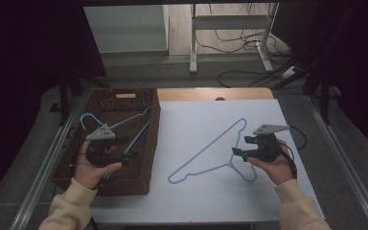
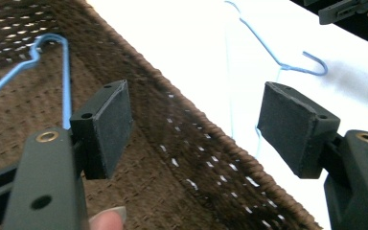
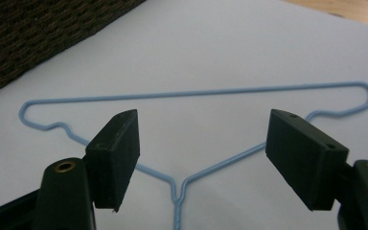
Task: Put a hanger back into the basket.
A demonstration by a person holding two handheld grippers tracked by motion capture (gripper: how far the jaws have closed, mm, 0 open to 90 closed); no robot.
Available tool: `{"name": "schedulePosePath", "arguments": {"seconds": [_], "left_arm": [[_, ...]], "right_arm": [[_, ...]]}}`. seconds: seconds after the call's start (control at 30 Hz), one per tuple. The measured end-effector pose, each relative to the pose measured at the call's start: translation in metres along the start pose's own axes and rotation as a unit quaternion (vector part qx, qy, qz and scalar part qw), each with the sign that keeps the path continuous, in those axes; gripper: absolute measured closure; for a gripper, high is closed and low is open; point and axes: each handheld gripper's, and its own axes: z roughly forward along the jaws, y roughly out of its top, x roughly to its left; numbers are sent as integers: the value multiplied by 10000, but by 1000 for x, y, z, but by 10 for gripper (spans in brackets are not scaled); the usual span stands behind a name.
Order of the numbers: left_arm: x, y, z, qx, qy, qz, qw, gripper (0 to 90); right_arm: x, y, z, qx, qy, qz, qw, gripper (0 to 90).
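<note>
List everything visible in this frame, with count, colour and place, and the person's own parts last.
hanger on sheet: one, light blue wire, flat on the white sheet, hook toward the right gripper
hangers in basket: at least two, light blue, exact count unclear
basket: one, dark brown woven, table's left side
sheet: one, white, covering the table
table: one, wooden, far edge showing
left gripper: black, open, above the basket
right gripper: black, open, above the hanger's neck
sleeves: two, cream

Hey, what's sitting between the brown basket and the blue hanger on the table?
Nothing: in the high view, bare white table sheet separates the basket from the hanger.
</note>
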Motion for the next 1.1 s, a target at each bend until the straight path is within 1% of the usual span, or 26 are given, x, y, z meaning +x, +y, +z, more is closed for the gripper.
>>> {"name": "schedulePosePath", "arguments": {"seconds": [0.1, 0.23, 0.27, 0.37, 0.43, 0.47, 0.6, 0.67, 0.83, 0.87, 0.93, 1.03, 1.1], "left_arm": [[-5, 0, 4, 58, -55, 35, 10000, 265], [-9, 0, 7, 53, -103, -8, 9999, 265], [-10, 0, 7, 73, -109, -11, 9999, 265], [-13, 0, 9, 98, -100, 20, 9999, 264], [-14, 1, 9, 97, -113, 30, 9999, 264], [-15, 2, 9, 95, -113, 39, 9999, 264], [-16, 1, 9, 101, -109, 52, 9999, 265], [-17, 1, 9, 102, -109, 56, 9999, 265], [-17, 0, 9, 109, -101, 59, 9999, 266], [-18, 0, 9, 113, -102, 61, 9999, 266], [-18, 0, 9, 117, -106, 71, 9999, 267], [-19, 0, 10, 142, -101, 84, 9998, 268], [-20, 0, 10, 151, -97, 98, 9998, 268]], "right_arm": [[4, -7, -1, 70, 13, 29, 10000, 265], [9, -15, -5, 125, -37, 65, 9999, 252], [10, -16, -7, 122, -69, 80, 9999, 246], [12, -19, -12, 114, -69, 191, 9997, 235], [14, -20, -14, 121, -125, 219, 9996, 225], [15, -20, -14, 128, -99, 240, 9996, 226], [20, -20, -12, 247, -66, 173, 9995, 257], [24, -20, -10, 350, -133, 162, 9992, 300], [29, -22, -2, 641, -84, 164, 9978, 524], [30, -23, 1, 717, -80, 149, 9973, 565], [31, -23, 7, 844, -96, 131, 9963, 678], [31, -19, 17, 936, -62, 148, 9955, 792], [32, -14, 27, 1020, -30, 95, 9947, 854]]}}
